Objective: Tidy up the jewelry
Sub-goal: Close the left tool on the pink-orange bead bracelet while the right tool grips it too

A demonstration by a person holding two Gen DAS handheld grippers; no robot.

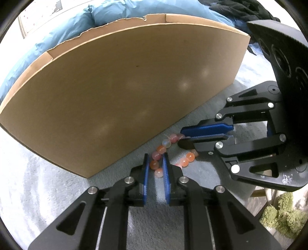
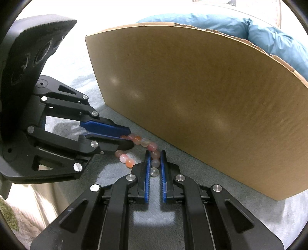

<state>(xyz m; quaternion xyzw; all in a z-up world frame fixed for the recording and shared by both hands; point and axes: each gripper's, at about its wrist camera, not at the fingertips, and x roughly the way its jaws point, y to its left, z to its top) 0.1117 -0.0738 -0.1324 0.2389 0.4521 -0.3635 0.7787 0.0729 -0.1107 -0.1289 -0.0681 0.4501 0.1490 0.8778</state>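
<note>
A bracelet of pink and orange beads point(image 1: 161, 148) lies on a grey-blue soft surface point(image 1: 202, 117), close against the foot of a cardboard box point(image 1: 115, 86). My left gripper point(image 1: 156, 156) points down at it, with its blue pads closed against a few beads on one side of the loop. My right gripper point(image 2: 155, 153) is shut on beads of the same bracelet point(image 2: 152, 147) at another part. Each view shows the other gripper from the side: the right gripper point(image 1: 182, 138) and the left gripper point(image 2: 129, 138) both have their jaws nearly together at the beads.
The tall cardboard box point(image 2: 202, 96) walls off the far side. A blue duvet point(image 1: 57, 34) lies behind it and dark clothing point(image 1: 240, 9) at the far right. A green shaggy rug point(image 1: 283, 213) shows beyond the surface's edge at the lower right.
</note>
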